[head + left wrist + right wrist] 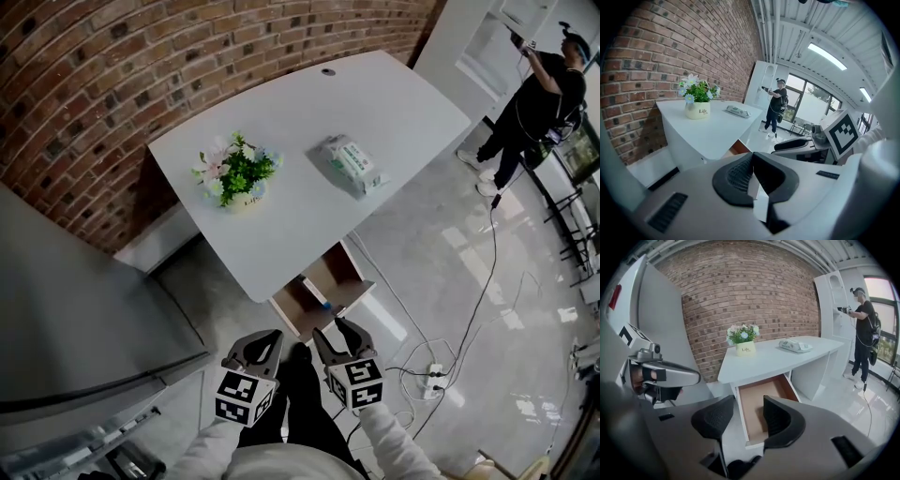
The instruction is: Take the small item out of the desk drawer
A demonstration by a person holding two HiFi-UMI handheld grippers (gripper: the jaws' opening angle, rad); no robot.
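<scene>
The desk drawer (330, 274) stands pulled out under the front edge of the white desk (300, 220); its brown bottom shows. A small blue item (325, 305) lies near the drawer's front. In the right gripper view the drawer (757, 397) shows between the jaws, and I cannot make out the item there. My right gripper (337, 336) (746, 405) hovers open just in front of the drawer, holding nothing. My left gripper (262, 347) (752, 174) hangs beside it, pads together and empty, aimed past the desk's corner.
On the desk stand a potted plant (236, 173) and a pack of wipes (350, 161). A grey cabinet (75, 309) rises at my left, with a brick wall behind. A power strip (433, 375) and cables lie on the floor at right. A person (534, 103) stands far right.
</scene>
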